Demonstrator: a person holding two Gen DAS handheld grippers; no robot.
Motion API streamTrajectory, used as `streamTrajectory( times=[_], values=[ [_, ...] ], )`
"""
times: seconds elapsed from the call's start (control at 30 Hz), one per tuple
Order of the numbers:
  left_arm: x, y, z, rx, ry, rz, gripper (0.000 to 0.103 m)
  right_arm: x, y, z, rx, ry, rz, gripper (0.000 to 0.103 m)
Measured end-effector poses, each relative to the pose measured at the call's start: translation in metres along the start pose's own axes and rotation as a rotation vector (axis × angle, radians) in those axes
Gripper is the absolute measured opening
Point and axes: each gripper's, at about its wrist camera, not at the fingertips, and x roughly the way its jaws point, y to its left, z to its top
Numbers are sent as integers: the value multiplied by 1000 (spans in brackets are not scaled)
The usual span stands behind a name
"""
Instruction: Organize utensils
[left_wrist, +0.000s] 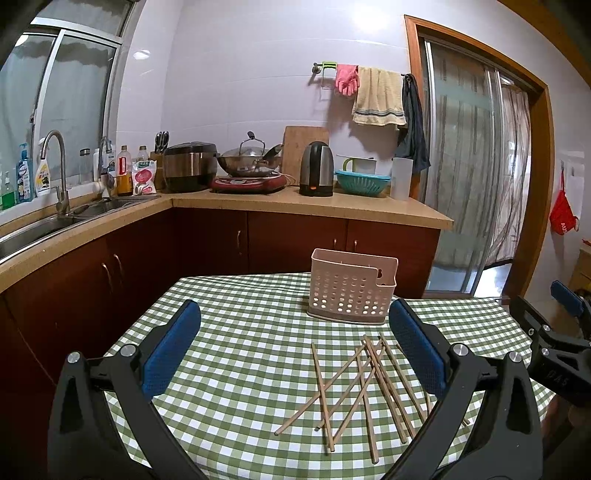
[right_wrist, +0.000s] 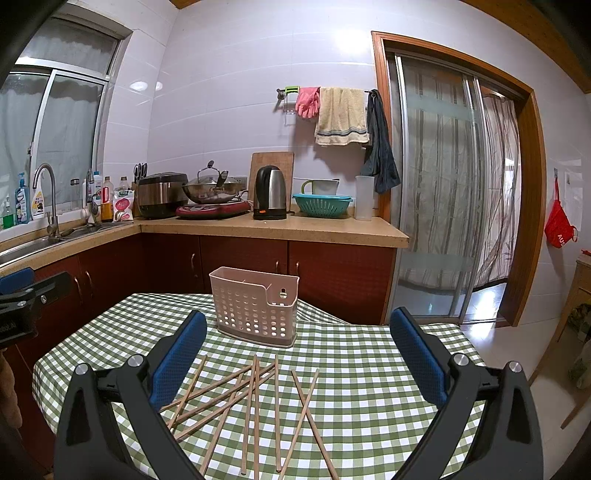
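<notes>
Both tongs empty, spread wide: left gripper (left_wrist: 295, 321), right gripper (right_wrist: 297, 328) above loose chopsticks (right_wrist: 255, 398) crisscrossed on checkered tablecloth (right_wrist: 369, 369); pink perforated holder (right_wrist: 255, 306) upright just behind.

**Checked desk with holder and chopsticks**

A desk (right_wrist: 369, 387) is covered by a green-and-white checked cloth (left_wrist: 240, 332). Toward its far edge a pale pink perforated plastic utensil holder (right_wrist: 255, 308) stands upright. Nearer the camera, well apart from the holder, thin light wooden chopsticks (right_wrist: 255, 402) lie scattered, several crossing one another.
</notes>
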Motion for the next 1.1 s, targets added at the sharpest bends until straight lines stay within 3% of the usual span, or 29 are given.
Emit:
streamTrajectory(
  times=[1.1],
  values=[
    [7, 2, -11, -8, 13, 3, 99, 0, -1, -3, 1, 7, 2, 97]
  ],
)
